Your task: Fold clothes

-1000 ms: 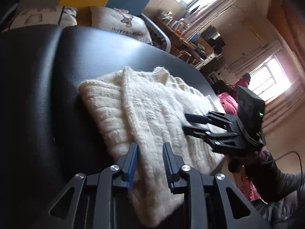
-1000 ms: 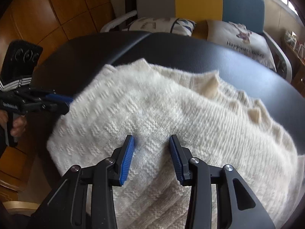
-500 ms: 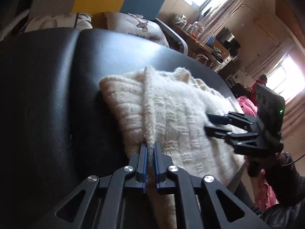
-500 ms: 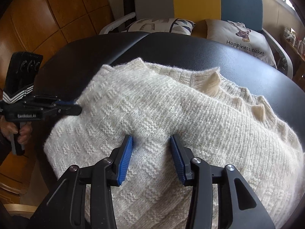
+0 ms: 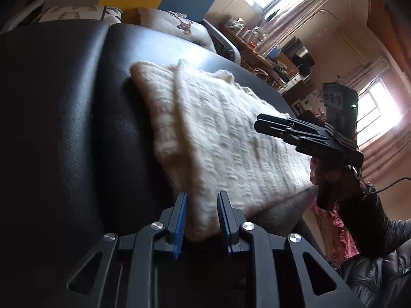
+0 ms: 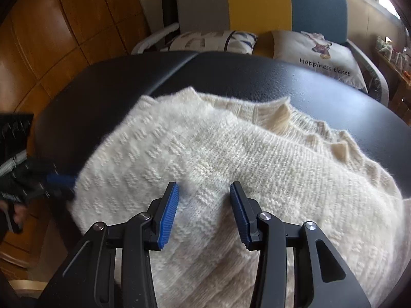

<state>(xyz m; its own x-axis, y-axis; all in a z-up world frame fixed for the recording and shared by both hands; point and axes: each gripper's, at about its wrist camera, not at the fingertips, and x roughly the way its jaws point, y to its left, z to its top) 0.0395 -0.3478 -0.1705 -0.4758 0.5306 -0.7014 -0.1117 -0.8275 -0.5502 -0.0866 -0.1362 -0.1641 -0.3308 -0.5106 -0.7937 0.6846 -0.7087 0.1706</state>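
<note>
The cream sweater [image 6: 231, 169] lies folded on the black padded bench [image 6: 295, 82]. The left gripper [image 5: 200, 220] is opening around its near-edge corner. The right gripper [image 6: 204, 213] hovers half-open above it, gripping nothing

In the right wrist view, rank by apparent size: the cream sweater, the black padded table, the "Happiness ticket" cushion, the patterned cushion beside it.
1. cream sweater, though nearness to the camera inflates it
2. black padded table, partly covered
3. "Happiness ticket" cushion
4. patterned cushion, mostly hidden behind the table's edge

Bare black cushion [image 6: 295, 82] lies open beyond the sweater [image 6: 231, 154]; pillows [image 6: 321, 51] block its far edge.
</note>
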